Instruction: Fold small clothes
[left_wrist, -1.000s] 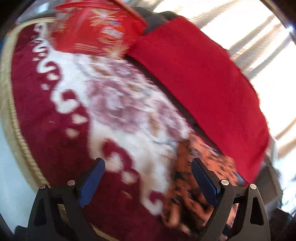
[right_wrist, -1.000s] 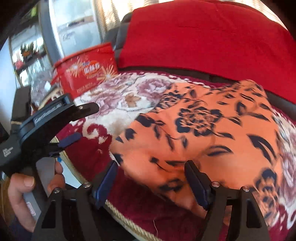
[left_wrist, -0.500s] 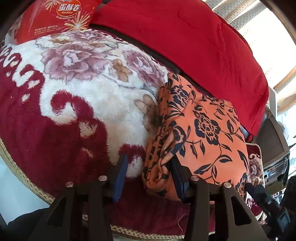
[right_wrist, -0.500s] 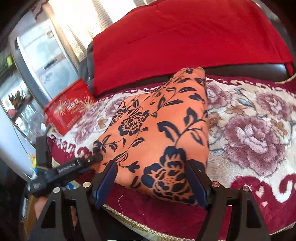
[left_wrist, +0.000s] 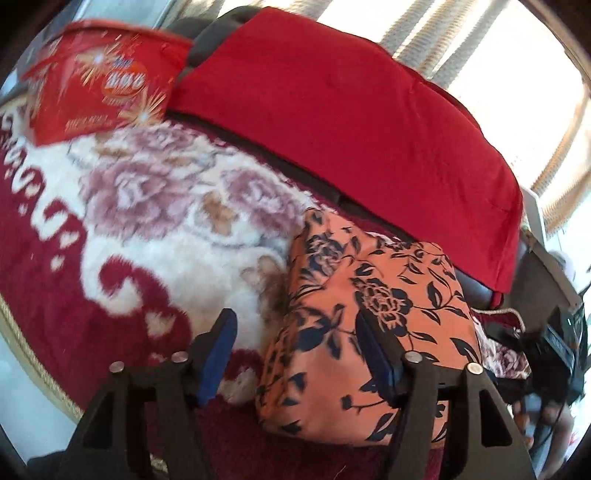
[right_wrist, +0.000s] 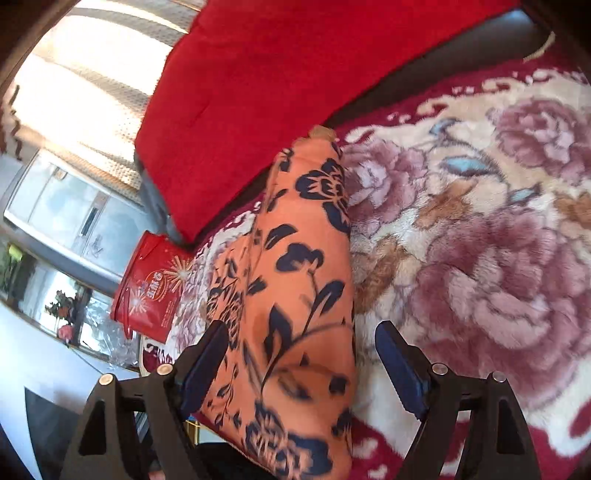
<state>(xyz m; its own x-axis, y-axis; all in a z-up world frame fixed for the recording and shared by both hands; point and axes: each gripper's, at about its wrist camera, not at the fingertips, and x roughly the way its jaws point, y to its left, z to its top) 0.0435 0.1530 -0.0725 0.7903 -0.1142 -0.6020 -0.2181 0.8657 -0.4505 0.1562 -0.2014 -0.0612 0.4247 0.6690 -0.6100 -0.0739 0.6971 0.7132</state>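
Observation:
An orange garment with dark blue flowers (left_wrist: 373, 317) lies folded on a red and cream floral blanket (left_wrist: 155, 221). In the left wrist view my left gripper (left_wrist: 295, 345) is open, its jaws straddling the garment's left edge near the front. In the right wrist view the garment (right_wrist: 295, 280) runs as a long strip from the front towards the back. My right gripper (right_wrist: 303, 356) is open, with the garment's near end between its jaws, its right finger over the blanket (right_wrist: 480, 236).
A red cushion (left_wrist: 351, 122) leans along the back of the sofa. A red snack bag (left_wrist: 103, 88) stands at the back left, also in the right wrist view (right_wrist: 151, 291). The blanket's gold-trimmed front edge (left_wrist: 22, 332) drops off at the left.
My left gripper has opened wider and let go of the garment's edge. The right gripper has swung to the garment's right side and now views it end-on. The garment lies folded narrower.

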